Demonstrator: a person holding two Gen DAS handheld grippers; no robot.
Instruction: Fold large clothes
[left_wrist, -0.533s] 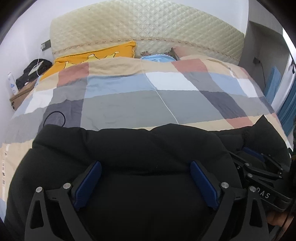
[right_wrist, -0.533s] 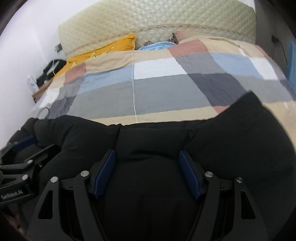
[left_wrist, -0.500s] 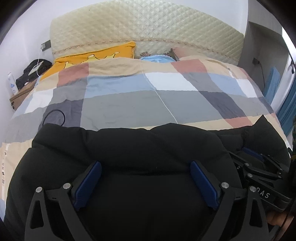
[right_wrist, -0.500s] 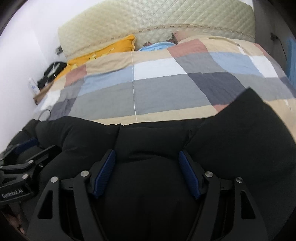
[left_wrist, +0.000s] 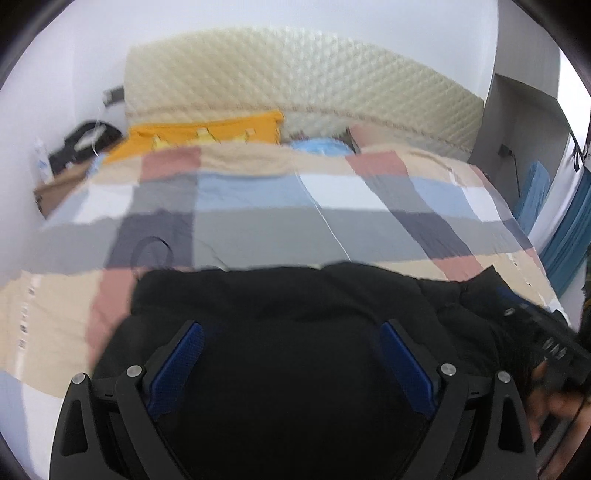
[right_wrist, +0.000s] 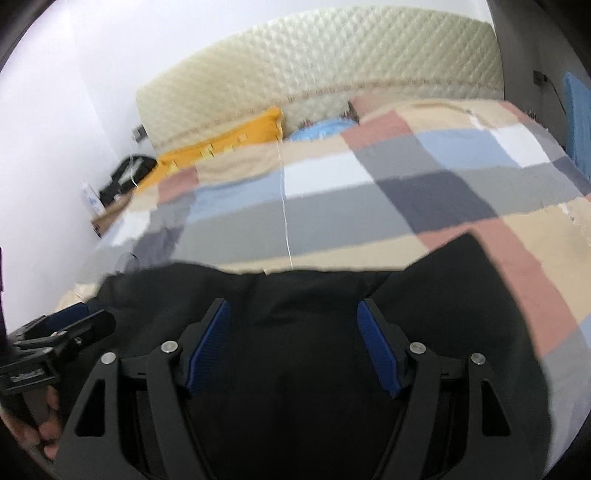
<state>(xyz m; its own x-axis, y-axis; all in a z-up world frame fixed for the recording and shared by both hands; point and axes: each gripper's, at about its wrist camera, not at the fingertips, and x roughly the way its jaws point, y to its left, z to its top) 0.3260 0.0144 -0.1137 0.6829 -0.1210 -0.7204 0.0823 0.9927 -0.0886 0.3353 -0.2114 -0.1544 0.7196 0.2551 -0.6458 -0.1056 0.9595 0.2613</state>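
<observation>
More checked bedspread (left_wrist: 258, 229) is now seen — both views are shifted. The black coat (left_wrist: 295, 350) lies released between the spread left gripper (left_wrist: 291, 354) and right gripper (right_wrist: 293, 339); the next fold needs a fresh grasp.

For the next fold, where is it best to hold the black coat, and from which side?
Probably at the near edge of the black coat, one gripper toward each end. Approach from the foot of the bed, fingers pointing at the headboard. The coat lies spread flat, its far edge parallel to the headboard, so the near edge could be lifted and carried forward.
</observation>
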